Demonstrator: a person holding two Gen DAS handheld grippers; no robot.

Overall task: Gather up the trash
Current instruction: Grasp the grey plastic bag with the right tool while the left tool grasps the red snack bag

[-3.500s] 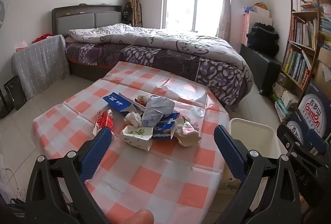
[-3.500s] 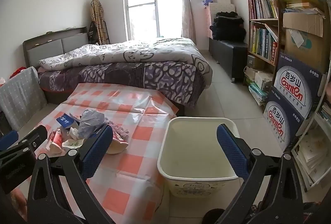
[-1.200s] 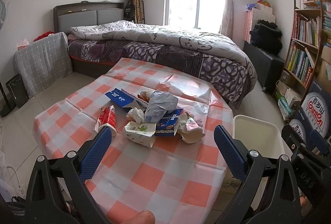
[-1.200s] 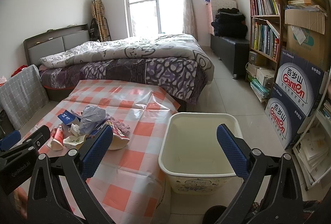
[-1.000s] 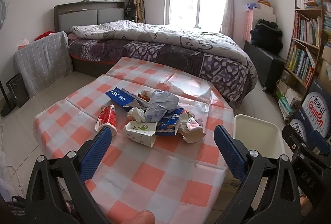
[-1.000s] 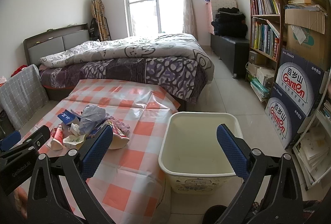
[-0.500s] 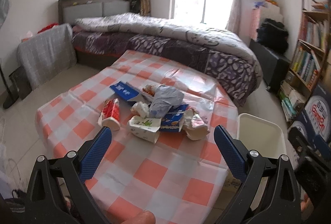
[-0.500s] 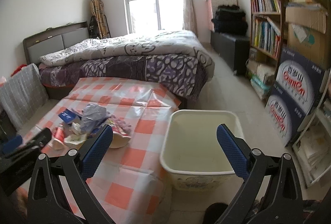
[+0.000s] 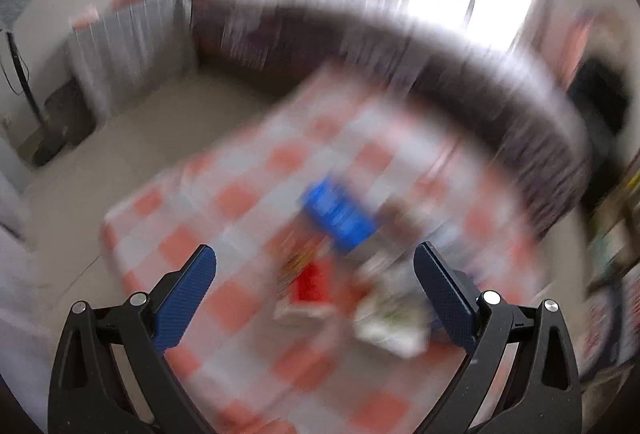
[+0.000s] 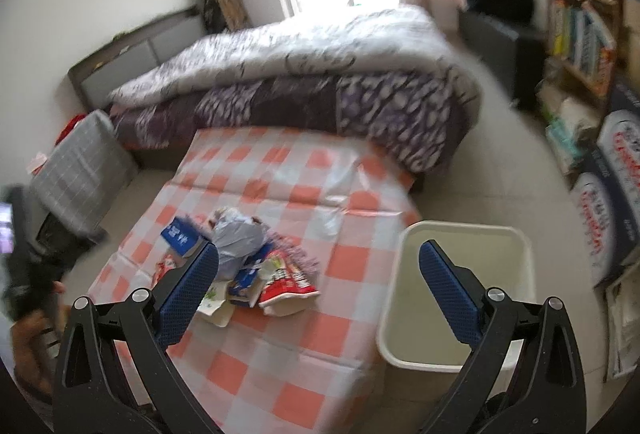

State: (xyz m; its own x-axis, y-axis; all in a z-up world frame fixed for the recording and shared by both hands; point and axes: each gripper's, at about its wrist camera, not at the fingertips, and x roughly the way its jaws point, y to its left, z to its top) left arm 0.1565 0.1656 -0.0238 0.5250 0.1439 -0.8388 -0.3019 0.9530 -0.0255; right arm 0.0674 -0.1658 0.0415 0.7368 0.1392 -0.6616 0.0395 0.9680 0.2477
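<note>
A heap of trash (image 10: 248, 266) lies on the red-and-white checked cloth (image 10: 280, 366): a blue box (image 10: 180, 236), a grey bag (image 10: 238, 244), a red snack packet (image 10: 286, 280) and a white carton (image 10: 214, 300). The left wrist view is motion-blurred; the blue box (image 9: 340, 220), a red packet (image 9: 310, 284) and the white carton (image 9: 390, 324) show between the fingers. My left gripper (image 9: 314, 286) is open above the heap with nothing in it. My right gripper (image 10: 318, 284) is open and empty, between the heap and the cream bin (image 10: 460, 294).
A bed with a purple patterned quilt (image 10: 320, 81) runs behind the cloth. A bookshelf (image 10: 580, 17) and printed cartons (image 10: 608, 201) line the right wall. A grey checked cover (image 10: 80, 161) stands at left. A hand (image 10: 32, 326) shows at the lower left.
Both grippers have tilted down and swung toward the heap; the left moves fast enough to blur its view. The trash now sits nearer the left fingers. Both stay open.
</note>
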